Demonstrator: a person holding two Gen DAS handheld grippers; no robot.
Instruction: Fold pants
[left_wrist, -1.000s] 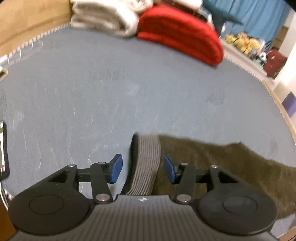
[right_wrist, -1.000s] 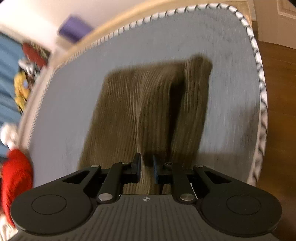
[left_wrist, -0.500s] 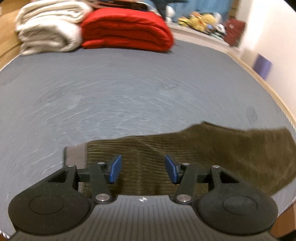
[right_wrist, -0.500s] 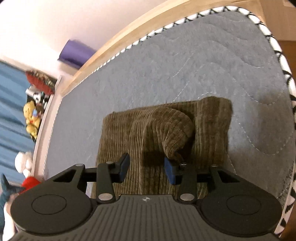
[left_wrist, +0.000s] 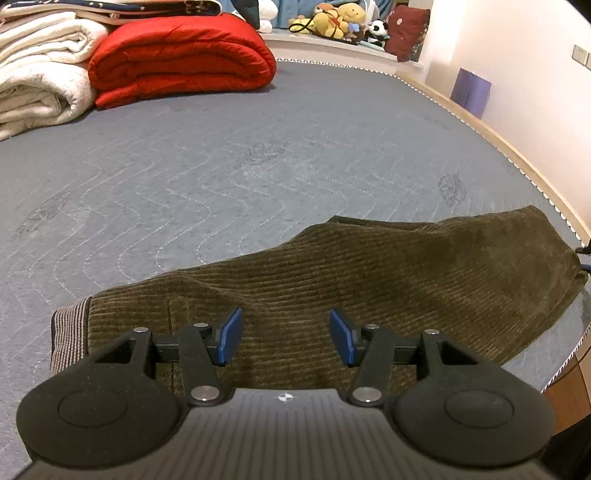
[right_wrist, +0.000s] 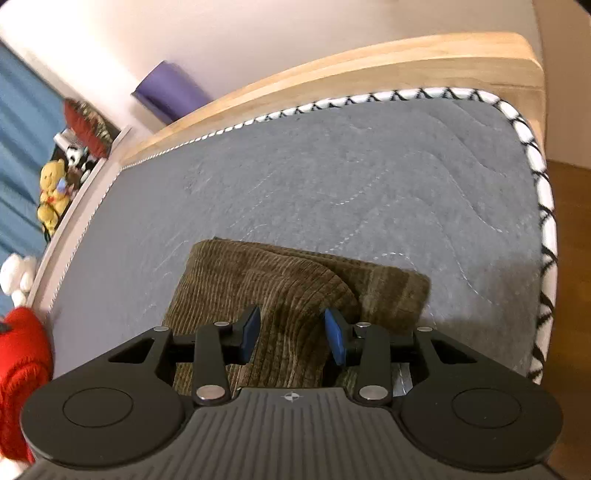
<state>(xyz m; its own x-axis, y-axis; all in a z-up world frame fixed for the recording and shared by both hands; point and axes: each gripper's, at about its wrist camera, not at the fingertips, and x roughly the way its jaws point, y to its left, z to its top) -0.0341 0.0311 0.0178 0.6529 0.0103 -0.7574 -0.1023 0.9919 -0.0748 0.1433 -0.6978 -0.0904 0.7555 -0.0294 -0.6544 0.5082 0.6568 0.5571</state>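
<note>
Olive corduroy pants (left_wrist: 369, 266) lie folded lengthwise on the grey mattress (left_wrist: 221, 166), their striped grey waistband (left_wrist: 68, 332) at the near left. My left gripper (left_wrist: 286, 336) hovers open just above the cloth beside the waistband, nothing between its blue pads (left_wrist: 231, 336). In the right wrist view the pants' other end (right_wrist: 258, 280) lies bunched, a raised fold (right_wrist: 314, 291) running toward me. My right gripper (right_wrist: 291, 336) is over that fold with its jaws closing; the fold sits between the pads (right_wrist: 334, 339), which do not press on it.
A folded red quilt (left_wrist: 177, 59) and a cream blanket (left_wrist: 37, 74) are stacked at the far end of the mattress. Soft toys (left_wrist: 332, 18) sit on a ledge beyond. The wooden bed frame (right_wrist: 332, 77) and the mattress's patterned edge (right_wrist: 543, 221) run close to the right gripper.
The left gripper swung sideways from the waistband end to over the pants and stayed open. The right gripper let go of the pant end, which now lies bunched on the mattress.
</note>
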